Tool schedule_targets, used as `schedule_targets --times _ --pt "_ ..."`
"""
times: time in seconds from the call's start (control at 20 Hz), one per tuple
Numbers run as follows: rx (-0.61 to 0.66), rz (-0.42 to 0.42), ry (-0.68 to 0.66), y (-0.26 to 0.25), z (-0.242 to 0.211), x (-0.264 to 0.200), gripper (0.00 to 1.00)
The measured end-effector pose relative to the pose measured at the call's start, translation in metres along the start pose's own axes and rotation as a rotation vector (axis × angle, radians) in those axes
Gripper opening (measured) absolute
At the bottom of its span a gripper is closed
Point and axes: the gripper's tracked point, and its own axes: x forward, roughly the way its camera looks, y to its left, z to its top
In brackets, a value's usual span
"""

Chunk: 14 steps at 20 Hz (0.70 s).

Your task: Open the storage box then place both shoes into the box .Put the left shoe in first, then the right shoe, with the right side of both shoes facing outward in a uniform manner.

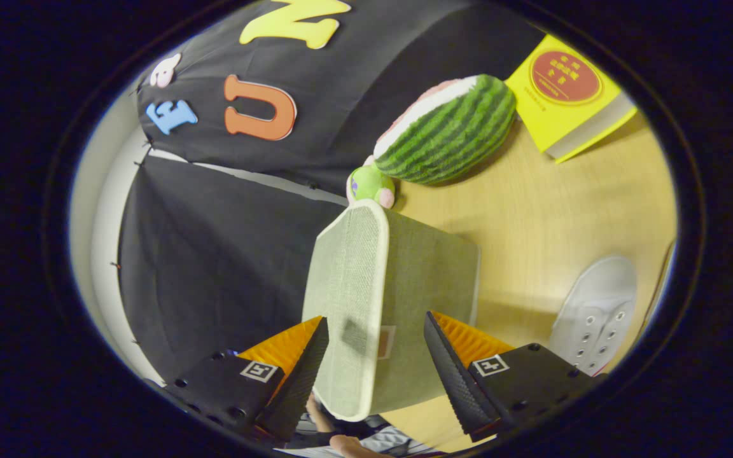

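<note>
A grey-green fabric storage box (430,273) with a cream-trimmed lid (347,267) stands on the wooden table (570,203). My gripper (376,324) is open, its two fingers wide apart. The lid's near edge and a small brown tab (385,340) lie between them. I cannot tell whether either finger touches the fabric. A white lace-up shoe (595,312) lies on the table beyond the finger on that side, apart from the box.
A striped watermelon plush (452,130) and a small green toy (369,184) sit past the box's far end. A yellow book (564,95) lies further along the table. A person's hand (347,442) shows behind the fingers. The booth's black cloth wall is close to the lid side.
</note>
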Motion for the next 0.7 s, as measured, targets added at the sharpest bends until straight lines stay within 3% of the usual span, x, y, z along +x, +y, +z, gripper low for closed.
schedule_targets --times 0.05,0.1,0.25,0.35,0.5,0.7 --pt "0.061 0.066 0.037 0.005 -0.003 0.0 0.91" --pt "0.119 0.102 0.041 0.007 0.001 0.002 0.81" --pt "0.168 0.106 0.082 -0.003 -0.003 0.003 0.5" --pt "0.153 0.125 0.076 0.005 -0.003 0.003 0.21" --pt "0.099 0.089 0.063 0.016 -0.012 -0.006 0.06" --pt "0.006 0.052 0.038 0.042 -0.019 -0.014 0.05"
